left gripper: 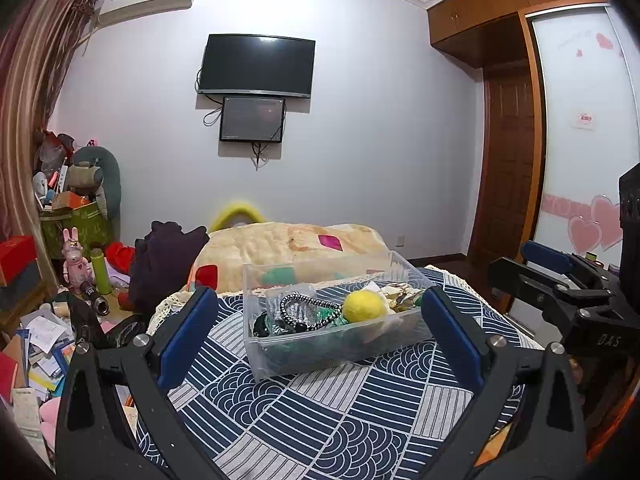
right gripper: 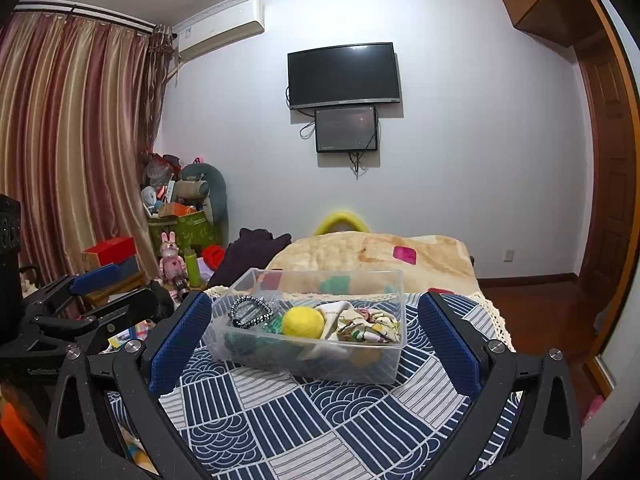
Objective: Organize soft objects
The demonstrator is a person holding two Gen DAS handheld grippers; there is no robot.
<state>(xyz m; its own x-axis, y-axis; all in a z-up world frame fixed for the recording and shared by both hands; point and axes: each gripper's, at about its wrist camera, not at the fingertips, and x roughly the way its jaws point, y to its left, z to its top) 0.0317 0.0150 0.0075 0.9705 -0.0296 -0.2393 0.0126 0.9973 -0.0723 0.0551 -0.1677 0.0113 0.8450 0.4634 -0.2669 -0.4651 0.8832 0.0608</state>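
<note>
A clear plastic bin (left gripper: 280, 360) (right gripper: 384, 364) stands on a blue and white patterned bedcover (left gripper: 328, 412) (right gripper: 304, 412). In it lie a yellow felt ball (left gripper: 364, 306) (right gripper: 303, 322), a black and white braided band (left gripper: 308, 308) (right gripper: 250, 312), green soft items (left gripper: 332, 316) (right gripper: 244, 342) and a patterned cloth (left gripper: 400, 294) (right gripper: 370, 326). My left gripper (left gripper: 320, 328) is open and empty, just short of the bin. My right gripper (right gripper: 316, 336) is open and empty, its fingers either side of the bin's near face. Each gripper shows at the edge of the other view: the right (left gripper: 560, 280), the left (right gripper: 80, 300).
A beige blanket (left gripper: 288, 248) (right gripper: 380, 256) and dark clothing (left gripper: 164, 264) (right gripper: 252, 252) lie behind the bin. Cluttered boxes, papers and toys fill the floor at left (left gripper: 60, 280) (right gripper: 176, 240). Wooden floor and a door are at right (right gripper: 560, 312).
</note>
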